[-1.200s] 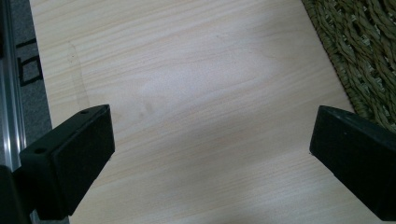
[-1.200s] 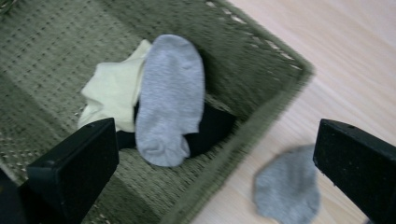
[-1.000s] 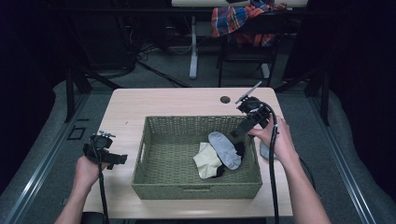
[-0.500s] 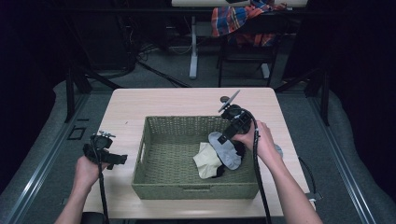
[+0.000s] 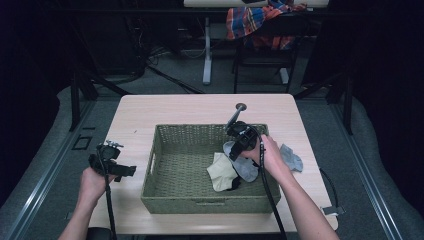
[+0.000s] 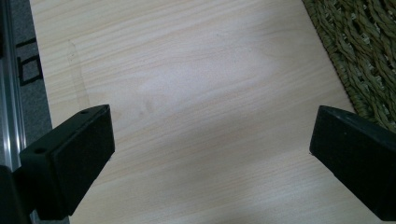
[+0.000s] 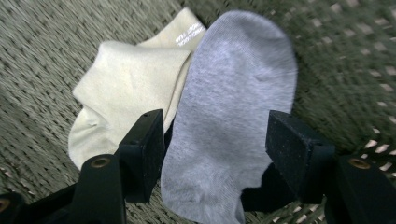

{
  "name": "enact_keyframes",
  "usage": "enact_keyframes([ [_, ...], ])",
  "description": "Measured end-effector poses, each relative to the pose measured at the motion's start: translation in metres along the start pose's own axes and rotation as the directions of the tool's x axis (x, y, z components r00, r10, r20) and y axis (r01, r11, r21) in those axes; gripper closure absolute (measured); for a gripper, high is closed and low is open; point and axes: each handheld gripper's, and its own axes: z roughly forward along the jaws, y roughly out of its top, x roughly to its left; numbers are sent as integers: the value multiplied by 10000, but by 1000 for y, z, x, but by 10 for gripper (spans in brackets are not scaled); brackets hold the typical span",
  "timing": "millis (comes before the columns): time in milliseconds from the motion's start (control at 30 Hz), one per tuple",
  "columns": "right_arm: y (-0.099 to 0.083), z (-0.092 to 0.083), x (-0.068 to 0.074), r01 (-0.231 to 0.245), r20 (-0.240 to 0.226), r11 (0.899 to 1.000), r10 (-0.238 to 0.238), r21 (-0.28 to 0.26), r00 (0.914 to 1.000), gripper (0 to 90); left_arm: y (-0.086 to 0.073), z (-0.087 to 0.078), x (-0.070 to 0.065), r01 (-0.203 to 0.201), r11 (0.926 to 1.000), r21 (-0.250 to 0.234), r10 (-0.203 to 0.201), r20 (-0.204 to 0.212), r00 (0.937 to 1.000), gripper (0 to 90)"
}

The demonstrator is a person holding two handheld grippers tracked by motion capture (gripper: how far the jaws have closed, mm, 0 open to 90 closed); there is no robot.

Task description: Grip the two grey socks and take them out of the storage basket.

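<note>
Grey sock [image 7: 233,126] lies in basket [image 5: 165,192] beside cream sock [image 7: 126,79], btwn right tool [image 7: 212,144] jaws, spread, not clamping. Another grey sock [image 5: 291,158] on desk [image 5: 190,107], prob left to do. Left tool [image 6: 205,154] open, idle.

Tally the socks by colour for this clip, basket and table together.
Grey socks: 2, one in the wicker basket under the right gripper, one on the table.
Cream socks: 1.
Total: 3.
</note>
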Motion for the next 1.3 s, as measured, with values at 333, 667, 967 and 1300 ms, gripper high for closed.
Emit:
enact_keyframes([
  [333, 3, 26, 2, -122, 288, 9976, 102, 683, 9995, 523, 0, 1, 1, -2, 10000, 18, 2, 20, 10000, 2],
  [667, 2, 28, -1, -98, 254, 9947, 72, 1024, 9997, 842, 0, 0, 1, -27, 10000, 18, 27, 40, 10000, 2],
  [967, -2, 0, -1, -188, 73, 9986, 184, 490, 9998, 865, 0, 1, 0, -44, 10000, 5, 44, 39, 10000, 2],
  [1300, -7, -48, 7, -173, 2, 9992, 173, -363, 9998, 864, 0, 0, 1, -17, 10000, 26, 17, 68, 10000, 2],
])
